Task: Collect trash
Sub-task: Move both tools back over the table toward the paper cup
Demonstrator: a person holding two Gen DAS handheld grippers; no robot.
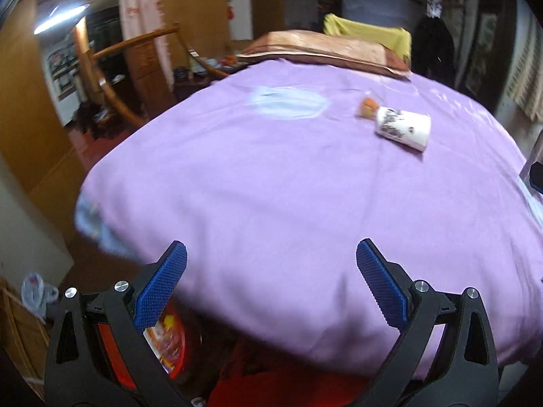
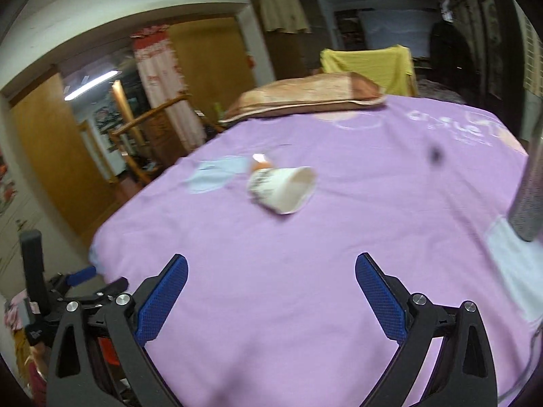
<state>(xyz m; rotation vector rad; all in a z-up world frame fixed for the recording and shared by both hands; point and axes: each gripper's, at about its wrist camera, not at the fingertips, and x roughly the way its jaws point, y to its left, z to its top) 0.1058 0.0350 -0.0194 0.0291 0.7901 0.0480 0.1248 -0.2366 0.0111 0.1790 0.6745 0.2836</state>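
Observation:
A white paper cup (image 1: 404, 129) with dark print lies on its side on the purple bedspread (image 1: 271, 186), far right of middle. A small orange wrapper (image 1: 366, 107) touches its base end. My left gripper (image 1: 271, 251) is open and empty over the near edge of the bed, well short of the cup. In the right wrist view the cup (image 2: 281, 188) shows its open mouth, and the orange wrapper (image 2: 259, 162) lies just behind it. My right gripper (image 2: 271, 264) is open and empty above the bedspread (image 2: 339, 271), with the cup straight ahead and apart from it.
A pale blue patch (image 1: 288, 103) shows on the spread left of the cup. A brown pillow (image 1: 322, 51) lies at the far end. A red container (image 1: 169, 339) stands on the floor below the bed's edge. A grey pole (image 2: 529, 196) rises at the right.

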